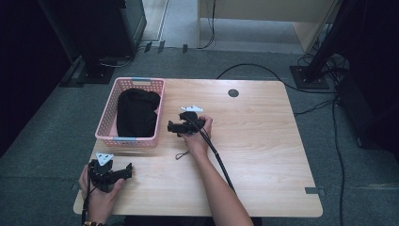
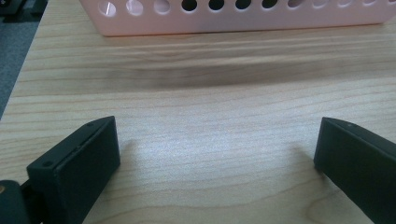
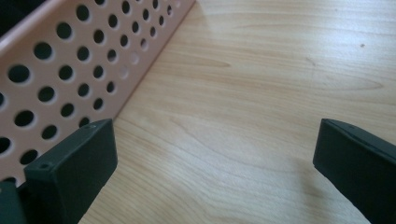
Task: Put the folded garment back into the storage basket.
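The pink perforated plastic basket point(image 1: 106, 127) stands on the left part of the light wooden table point(image 1: 263, 141), with a bundle of black cloth point(image 1: 136, 113) lying inside it. The right tongs point(image 1: 175, 127) are held just beside the basket's right wall, near its front corner, with jaws spread wide and nothing between them; in the right gripper view the holed pink wall point(image 3: 70, 70) runs close along the left jaw, while bare wood lies under the gap. The left tongs point(image 1: 121, 173) sit low over the table's front left corner, a little in front of the basket, also spread apart and holding nothing. In the left gripper view the basket's front wall point(image 2: 233, 21) crosses the top of the picture. A small dark loop point(image 1: 181, 155) lies on the table beside the right wrist.
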The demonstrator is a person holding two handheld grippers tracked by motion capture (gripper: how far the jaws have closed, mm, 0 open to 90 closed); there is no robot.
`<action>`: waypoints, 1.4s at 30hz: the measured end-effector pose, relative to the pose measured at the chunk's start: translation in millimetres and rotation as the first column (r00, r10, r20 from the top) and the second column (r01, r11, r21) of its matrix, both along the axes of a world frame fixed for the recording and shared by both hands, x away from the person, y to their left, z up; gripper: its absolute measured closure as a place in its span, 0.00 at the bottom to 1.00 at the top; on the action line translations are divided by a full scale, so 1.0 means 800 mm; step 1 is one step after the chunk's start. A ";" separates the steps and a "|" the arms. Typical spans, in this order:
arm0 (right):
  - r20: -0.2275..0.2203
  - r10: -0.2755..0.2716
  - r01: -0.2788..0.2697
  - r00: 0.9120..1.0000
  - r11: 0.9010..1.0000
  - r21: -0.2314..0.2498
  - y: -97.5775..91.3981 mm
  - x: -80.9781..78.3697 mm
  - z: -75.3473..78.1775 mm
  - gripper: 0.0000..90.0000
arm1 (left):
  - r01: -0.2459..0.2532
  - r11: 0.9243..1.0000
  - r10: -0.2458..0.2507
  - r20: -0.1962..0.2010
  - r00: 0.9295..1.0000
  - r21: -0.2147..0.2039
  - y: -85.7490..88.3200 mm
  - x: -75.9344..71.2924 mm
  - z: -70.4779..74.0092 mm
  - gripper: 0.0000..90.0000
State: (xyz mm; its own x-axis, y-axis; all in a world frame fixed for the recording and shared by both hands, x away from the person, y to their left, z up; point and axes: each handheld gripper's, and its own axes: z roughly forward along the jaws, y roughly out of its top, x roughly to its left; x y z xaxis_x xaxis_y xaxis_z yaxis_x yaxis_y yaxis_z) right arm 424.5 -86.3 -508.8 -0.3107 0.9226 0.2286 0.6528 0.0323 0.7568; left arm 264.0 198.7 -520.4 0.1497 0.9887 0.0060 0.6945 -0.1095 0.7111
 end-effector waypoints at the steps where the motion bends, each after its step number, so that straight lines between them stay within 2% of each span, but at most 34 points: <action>1: -0.001 -0.002 0.002 1.000 1.000 -0.007 -0.001 -0.001 -0.001 0.00 | 0.000 1.000 0.000 0.000 1.000 0.000 0.000 0.000 0.000 0.00; 14: -0.019 -0.020 0.019 1.000 1.000 -0.024 -0.026 -0.013 -0.018 0.00 | 0.000 1.000 0.000 0.001 1.000 0.000 0.000 0.000 0.000 0.00; 20: -0.019 -0.014 0.013 1.000 0.999 -0.047 -0.038 -0.022 -0.018 0.00 | -0.001 1.000 0.001 0.001 1.000 -0.001 0.000 0.000 0.000 0.00; 26: -0.020 -0.045 0.044 0.999 0.997 -0.060 -0.050 -0.026 -0.018 0.00 | -0.001 1.000 0.001 0.002 1.000 -0.001 0.000 0.000 0.000 0.00; 33: -0.021 -0.047 0.044 0.999 0.991 -0.127 -0.055 -0.038 -0.019 0.00 | -0.002 1.000 0.002 0.002 1.000 -0.001 0.000 0.000 0.000 0.00; 38: -0.022 -0.055 0.052 0.998 0.991 -0.122 -0.063 -0.044 -0.019 0.00 | -0.001 1.000 0.001 0.002 1.000 -0.001 0.000 0.000 0.000 0.00; 42: -0.022 -0.069 0.065 0.997 0.986 -0.155 -0.068 -0.050 -0.019 0.00 | 0.001 1.000 -0.001 0.001 1.000 0.001 0.000 0.000 0.000 0.00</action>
